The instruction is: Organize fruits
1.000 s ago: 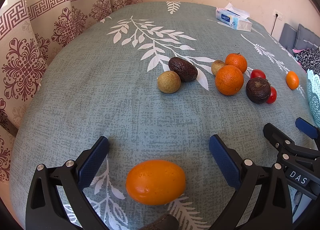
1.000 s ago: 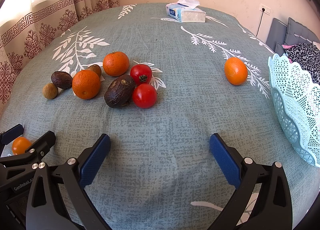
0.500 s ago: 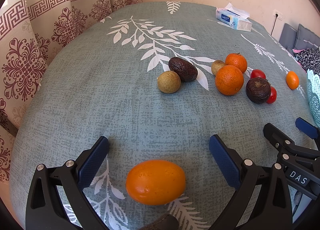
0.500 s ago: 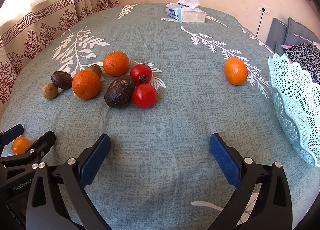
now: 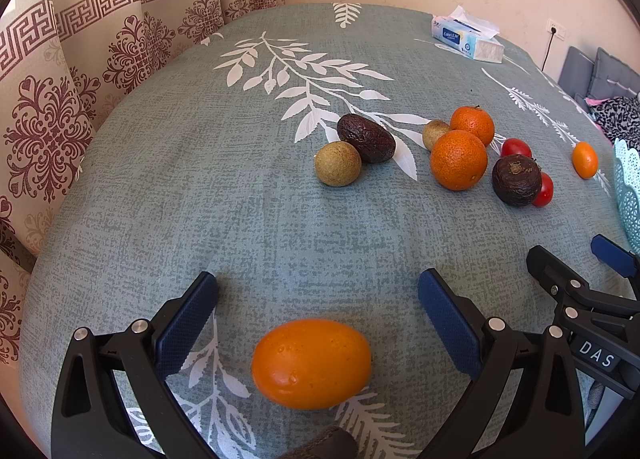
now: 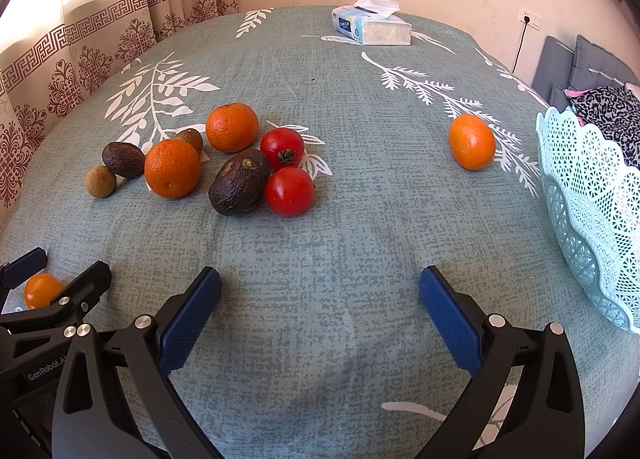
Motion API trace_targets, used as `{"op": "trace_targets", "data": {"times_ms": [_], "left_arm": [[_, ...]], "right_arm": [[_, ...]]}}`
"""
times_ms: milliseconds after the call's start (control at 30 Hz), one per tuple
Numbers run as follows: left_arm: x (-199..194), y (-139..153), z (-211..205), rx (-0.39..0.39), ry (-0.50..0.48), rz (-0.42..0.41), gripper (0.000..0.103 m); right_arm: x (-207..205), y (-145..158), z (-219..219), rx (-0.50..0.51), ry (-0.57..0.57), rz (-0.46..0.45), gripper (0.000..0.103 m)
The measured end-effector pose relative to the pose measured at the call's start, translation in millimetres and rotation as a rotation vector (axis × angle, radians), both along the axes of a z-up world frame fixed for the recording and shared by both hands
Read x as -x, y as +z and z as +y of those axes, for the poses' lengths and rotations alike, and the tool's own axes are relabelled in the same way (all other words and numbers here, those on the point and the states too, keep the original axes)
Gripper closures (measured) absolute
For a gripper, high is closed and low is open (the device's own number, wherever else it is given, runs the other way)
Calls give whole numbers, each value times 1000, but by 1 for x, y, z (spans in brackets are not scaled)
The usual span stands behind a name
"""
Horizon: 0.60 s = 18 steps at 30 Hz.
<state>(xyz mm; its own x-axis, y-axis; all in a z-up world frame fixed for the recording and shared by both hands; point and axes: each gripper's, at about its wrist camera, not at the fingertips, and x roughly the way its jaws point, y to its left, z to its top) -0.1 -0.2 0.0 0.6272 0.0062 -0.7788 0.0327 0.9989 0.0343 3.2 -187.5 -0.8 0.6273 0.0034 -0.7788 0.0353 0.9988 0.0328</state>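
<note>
My left gripper (image 5: 318, 287) is open, with an oval orange fruit (image 5: 312, 363) lying on the cloth between its fingers, untouched. My right gripper (image 6: 320, 283) is open and empty over bare cloth. A cluster lies ahead: two oranges (image 6: 173, 168) (image 6: 232, 127), a dark avocado (image 6: 239, 187), two tomatoes (image 6: 289, 191) (image 6: 282, 148), another avocado (image 6: 123, 159) and brown round fruits (image 6: 100, 181). A lone orange (image 6: 472, 142) lies near the pale blue lattice basket (image 6: 592, 203) at the right.
A tissue pack (image 6: 372, 27) sits at the far side of the teal leaf-print tablecloth (image 6: 360, 99). Patterned curtains (image 5: 60, 99) hang at the left. A dark object (image 5: 324, 447) shows at the bottom edge of the left wrist view. Grey cushions (image 6: 588, 63) lie beyond the basket.
</note>
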Motion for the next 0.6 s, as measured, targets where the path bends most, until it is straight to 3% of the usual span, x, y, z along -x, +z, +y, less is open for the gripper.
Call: {"op": "trace_targets", "data": {"times_ms": [333,433,533,600], "left_arm": [[-2,1,0,8,6,3,5],[-3,2,4,12,-1,0,5],[2,5,10,87,-39,-23,5],[5,7,11,124,-68,-33,5]], "right_arm": [[0,0,11,71,0,-8,2],[-5,0,-3,-24,31,24,2],[-10,6,-16,-106,80,54,2],[-10,6,-15,-98,106,55,2]]}}
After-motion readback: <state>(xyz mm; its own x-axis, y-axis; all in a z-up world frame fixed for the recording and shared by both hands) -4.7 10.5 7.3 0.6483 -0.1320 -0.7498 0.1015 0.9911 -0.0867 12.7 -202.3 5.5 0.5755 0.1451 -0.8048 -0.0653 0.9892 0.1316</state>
